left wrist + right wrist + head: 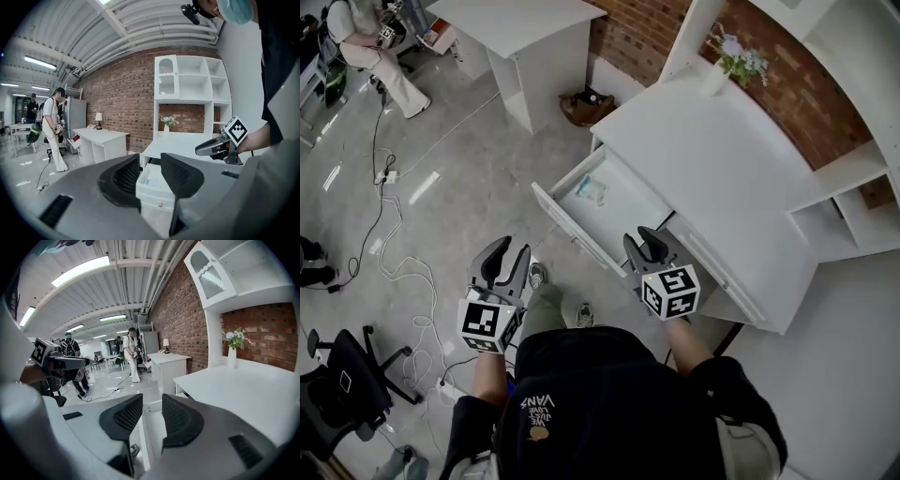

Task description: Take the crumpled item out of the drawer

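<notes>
Where the head view looks down, the drawer (pixel 628 211) stands pulled out from the desk's (pixel 722 169) front edge, with the crumpled item (pixel 591 190) near one end inside. The left gripper (pixel 508 264) and right gripper (pixel 649 251) are held before it. Left gripper view: jaws apart, empty. Right gripper view: jaws apart, empty.

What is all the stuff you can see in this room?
desk: one, white, by brick wall
drawer: one, white, pulled open
crumpled item: one, pale blue, inside drawer
vase of flowers: one, white, on desk
second desk: one, white, farther along wall
basket: one, brown, floor between desks
office chair: one, black, lower left
cables: several, mostly white, on floor
person: one, pale clothes, far corner
left hand-held gripper: one, grey, open, empty
right hand-held gripper: one, grey, open, empty, by drawer
</notes>
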Demonstrator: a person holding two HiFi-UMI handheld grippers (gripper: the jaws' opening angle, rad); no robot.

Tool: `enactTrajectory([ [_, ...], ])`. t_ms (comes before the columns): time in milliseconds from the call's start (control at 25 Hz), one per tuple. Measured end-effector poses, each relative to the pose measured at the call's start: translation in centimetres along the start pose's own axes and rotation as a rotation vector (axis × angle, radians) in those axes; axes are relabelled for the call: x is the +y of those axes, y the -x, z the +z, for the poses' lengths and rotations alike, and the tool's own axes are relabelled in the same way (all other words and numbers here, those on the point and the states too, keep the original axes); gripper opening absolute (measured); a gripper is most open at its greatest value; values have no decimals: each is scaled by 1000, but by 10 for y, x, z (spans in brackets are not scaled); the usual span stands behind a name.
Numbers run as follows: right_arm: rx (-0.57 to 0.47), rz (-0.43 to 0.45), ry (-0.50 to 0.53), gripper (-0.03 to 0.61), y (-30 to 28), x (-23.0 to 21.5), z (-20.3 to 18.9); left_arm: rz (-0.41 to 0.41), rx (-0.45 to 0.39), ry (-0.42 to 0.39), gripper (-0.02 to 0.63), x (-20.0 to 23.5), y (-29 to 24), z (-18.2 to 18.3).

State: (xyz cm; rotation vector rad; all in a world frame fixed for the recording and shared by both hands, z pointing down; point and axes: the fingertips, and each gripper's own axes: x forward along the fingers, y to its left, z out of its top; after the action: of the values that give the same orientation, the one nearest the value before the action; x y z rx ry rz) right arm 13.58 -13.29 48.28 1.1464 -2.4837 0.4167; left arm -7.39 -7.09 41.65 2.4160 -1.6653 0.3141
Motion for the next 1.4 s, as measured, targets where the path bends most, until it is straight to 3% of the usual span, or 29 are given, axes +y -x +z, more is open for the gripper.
enactTrajectory([
  [560,153,-92,-39,109,-122,-38,-34,-169,44,-20,121,65,-104,7],
  [880,276,-135,-92,109,-188,-63,-77,-248,79,-32,121,99,-149,-7],
  [1240,458,-118,-115,111,-247,-83,-141,-317,135,-28,121,108,-195,-21],
  [1400,548,-113,-129,150,-268,-90,-172,-355,151,-35,121,106,-211,-24],
])
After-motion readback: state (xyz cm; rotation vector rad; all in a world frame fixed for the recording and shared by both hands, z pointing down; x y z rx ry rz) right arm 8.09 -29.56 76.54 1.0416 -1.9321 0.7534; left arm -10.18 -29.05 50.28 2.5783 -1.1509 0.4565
